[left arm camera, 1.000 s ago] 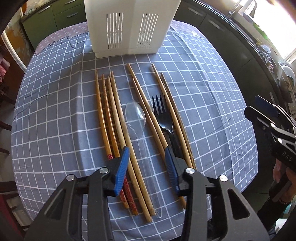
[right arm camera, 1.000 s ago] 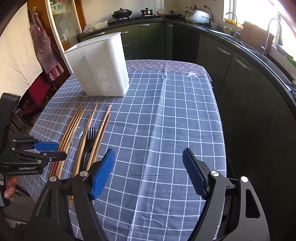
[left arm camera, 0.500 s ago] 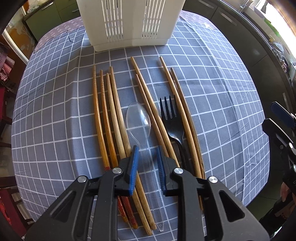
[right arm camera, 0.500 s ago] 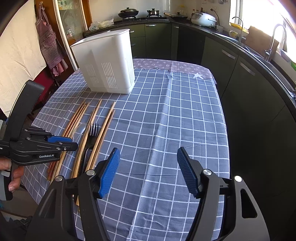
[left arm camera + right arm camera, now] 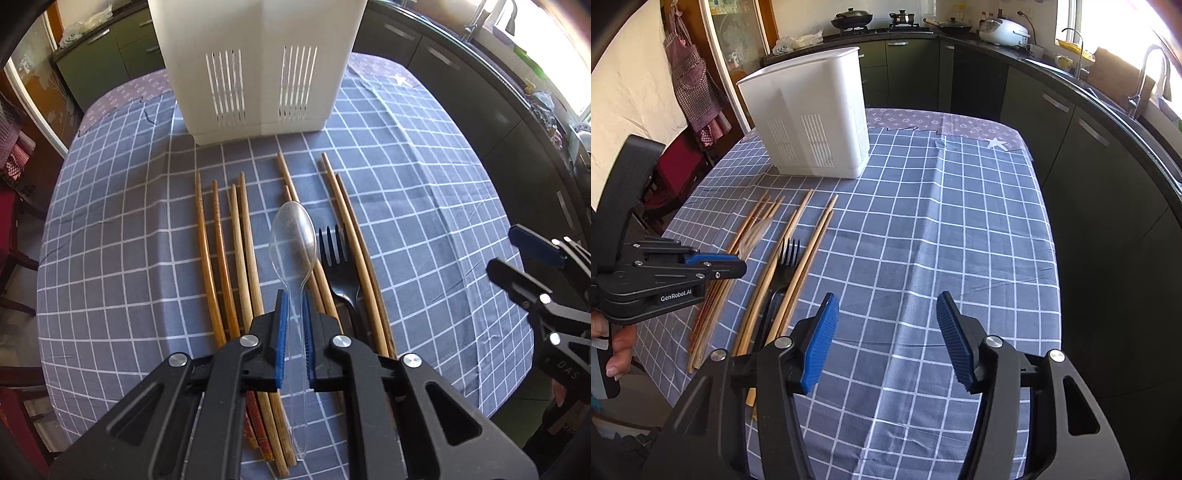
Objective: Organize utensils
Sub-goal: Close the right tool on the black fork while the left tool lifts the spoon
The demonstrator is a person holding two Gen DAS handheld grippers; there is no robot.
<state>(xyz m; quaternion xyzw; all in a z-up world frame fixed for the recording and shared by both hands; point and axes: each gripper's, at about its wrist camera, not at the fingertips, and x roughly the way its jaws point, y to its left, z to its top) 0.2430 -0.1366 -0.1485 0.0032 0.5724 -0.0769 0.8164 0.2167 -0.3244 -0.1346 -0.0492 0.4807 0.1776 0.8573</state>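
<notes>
Between left gripper (image 5: 293, 306) pads: clear spoon (image 5: 293, 240)

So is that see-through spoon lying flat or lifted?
Lifted: the left gripper is shut on the clear plastic spoon, whose bowl rides above the chopsticks.

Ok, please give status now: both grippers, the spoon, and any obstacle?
Left gripper shut on clear spoon, lifted off cloth. Right gripper open, empty, over bare tablecloth. White holder ahead, path unobstructed.
</notes>
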